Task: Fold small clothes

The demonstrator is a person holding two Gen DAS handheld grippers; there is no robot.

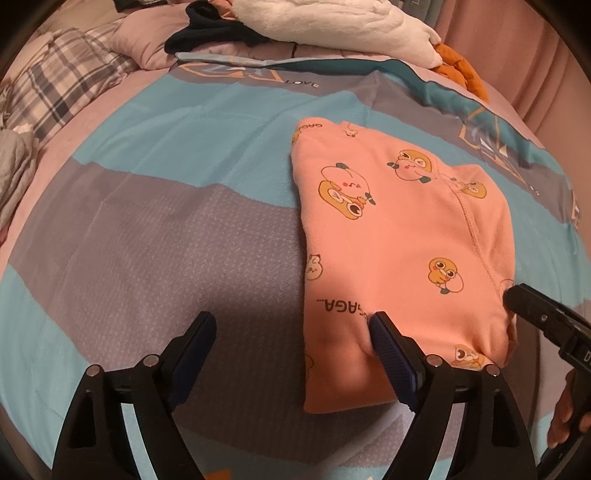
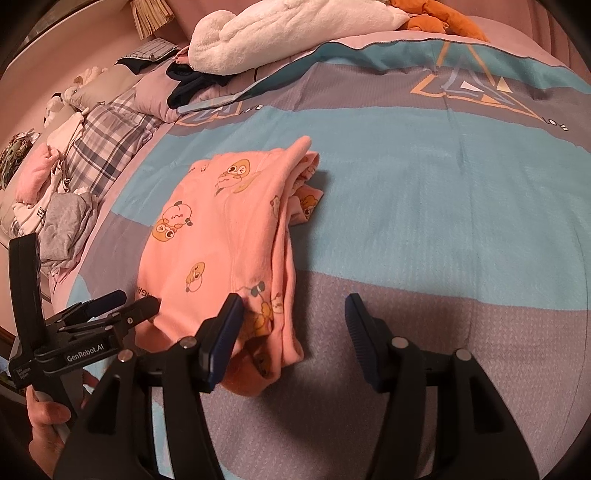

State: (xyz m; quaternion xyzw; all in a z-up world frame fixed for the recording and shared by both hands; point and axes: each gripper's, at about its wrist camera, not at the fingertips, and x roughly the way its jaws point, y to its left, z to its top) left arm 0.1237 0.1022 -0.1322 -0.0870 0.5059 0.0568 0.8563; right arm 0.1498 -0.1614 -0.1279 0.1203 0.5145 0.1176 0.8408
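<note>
A folded pink child's garment [image 1: 399, 229] with cartoon duck prints lies flat on the blue and grey bedspread [image 1: 166, 221]. It also shows in the right wrist view [image 2: 218, 240]. My left gripper [image 1: 291, 332] is open and empty at the garment's near left edge, its right finger resting on the cloth. My right gripper [image 2: 293, 317] is open and empty at the garment's near right corner, its left finger on the cloth. The left gripper also shows in the right wrist view [image 2: 133, 301], and a finger of the right gripper shows at the right of the left wrist view [image 1: 532, 306].
A white fluffy blanket [image 2: 288, 29], dark clothes [image 2: 192, 85] and an orange plush [image 2: 439, 16] lie at the bed's far end. Plaid cloth [image 2: 107, 144], and pink and grey clothes [image 2: 62, 218], are piled along the left side.
</note>
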